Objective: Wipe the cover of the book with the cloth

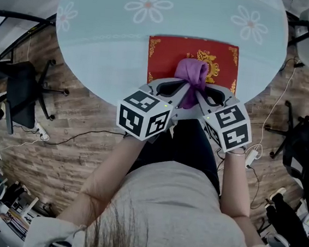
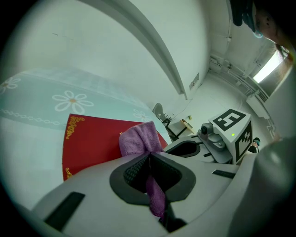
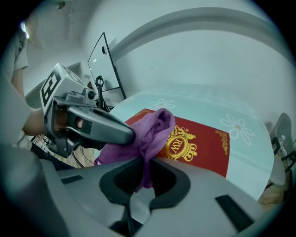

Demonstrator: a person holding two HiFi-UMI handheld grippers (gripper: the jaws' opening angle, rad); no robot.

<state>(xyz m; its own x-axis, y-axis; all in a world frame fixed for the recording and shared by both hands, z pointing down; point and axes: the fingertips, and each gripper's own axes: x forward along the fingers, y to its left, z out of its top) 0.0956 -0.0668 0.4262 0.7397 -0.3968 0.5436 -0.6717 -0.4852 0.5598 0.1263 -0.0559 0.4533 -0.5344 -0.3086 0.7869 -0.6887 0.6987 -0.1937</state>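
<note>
Cloth (image 1: pixel 191 72) over red book (image 1: pixel 167 56), left claw (image 2: pixel 149 156) and right claw (image 3: pixel 141 159) both clenched on it

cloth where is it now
Head view centre: cloth bunched over the near edge of the red book, gripped by left claw and right claw.

Shirt (image 1: pixel 172 215), left gripper (image 2: pixel 148 156) and right gripper (image 3: pixel 143 161) are grey.

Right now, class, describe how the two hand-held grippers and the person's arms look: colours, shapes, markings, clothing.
The left gripper and right gripper are pale grey shells whose fingers have a dark, textured lining. Each carries a cube, left and right, bearing black-and-white square markers. The person wears a light grey short-sleeved top; the forearms are bare.
</note>
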